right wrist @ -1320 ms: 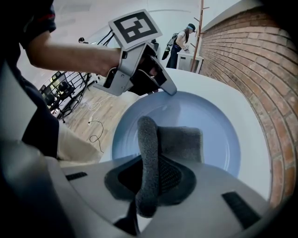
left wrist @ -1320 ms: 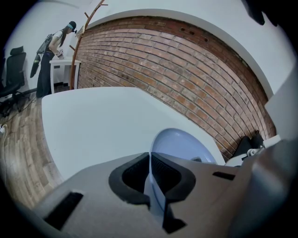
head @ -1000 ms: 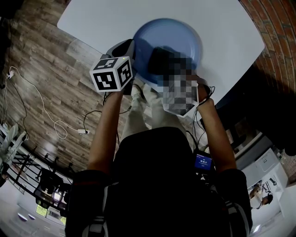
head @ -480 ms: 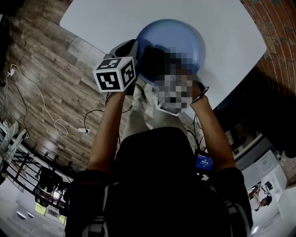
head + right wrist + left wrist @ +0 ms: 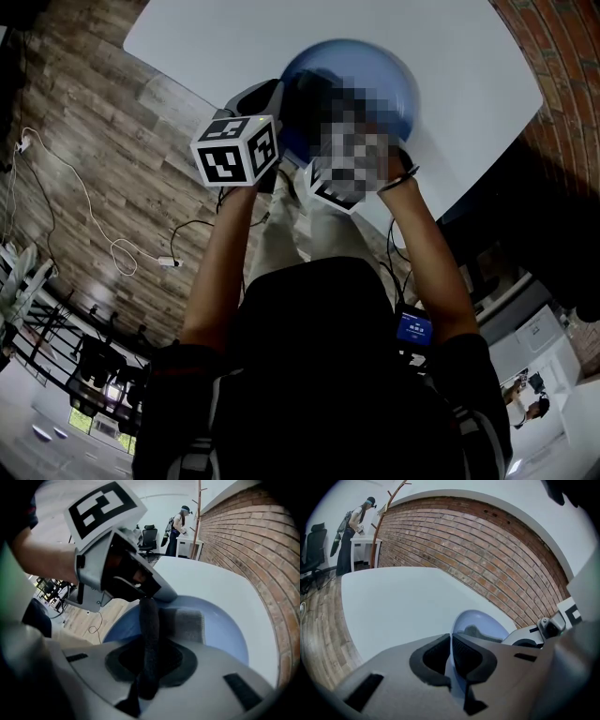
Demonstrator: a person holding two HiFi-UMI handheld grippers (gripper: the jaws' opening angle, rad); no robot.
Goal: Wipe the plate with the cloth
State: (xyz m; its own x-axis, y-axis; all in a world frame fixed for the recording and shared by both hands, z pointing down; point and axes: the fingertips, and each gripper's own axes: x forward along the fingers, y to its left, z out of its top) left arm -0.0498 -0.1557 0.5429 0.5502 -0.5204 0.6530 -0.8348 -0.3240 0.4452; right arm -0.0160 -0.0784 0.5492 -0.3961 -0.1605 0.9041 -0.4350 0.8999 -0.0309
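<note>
The blue plate (image 5: 225, 632) is held at the near edge of the white table (image 5: 234, 37), with its left rim pinched between the jaws of the left gripper (image 5: 451, 654), which are drawn almost together on it. A dark cloth (image 5: 149, 625) is clamped between the jaws of the right gripper (image 5: 147, 667), which are closed tightly on it, and its free end is laid against the plate's inner face, just beside the left gripper's tip. A brick wall (image 5: 487, 550) is seen along the table's right side, and a wooden floor (image 5: 94, 141) to its left.
</note>
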